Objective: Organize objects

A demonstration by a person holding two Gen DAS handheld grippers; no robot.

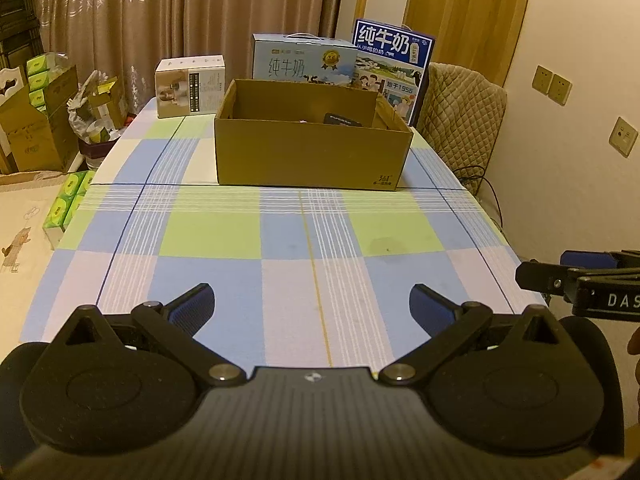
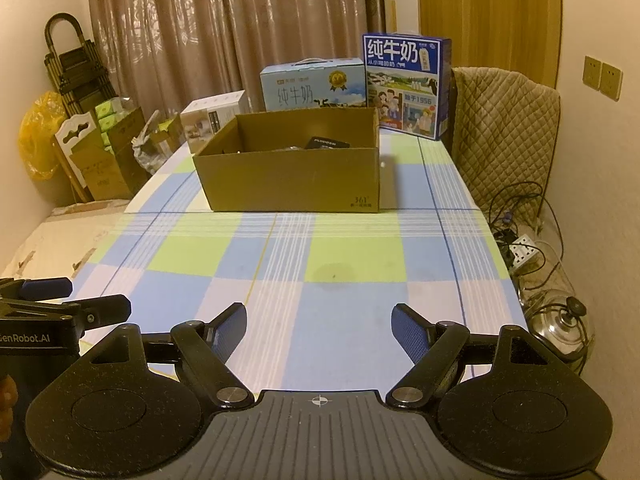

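Open brown cardboard box (image 1: 308, 156), upright on the checked bench (image 1: 240, 240), toward the far end and about midway across. Flaps absent from the top edge, interior exposed. Small printed logo at the lower right corner of the near wall. Inside, a flat black item (image 2: 327, 143) with white lettering, lying tilted near the right rear; other contents too dark to tell.

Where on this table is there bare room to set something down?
The checked cloth between both open tools and the cardboard box lies bare. The far edge is crowded: white box, two milk cartons.
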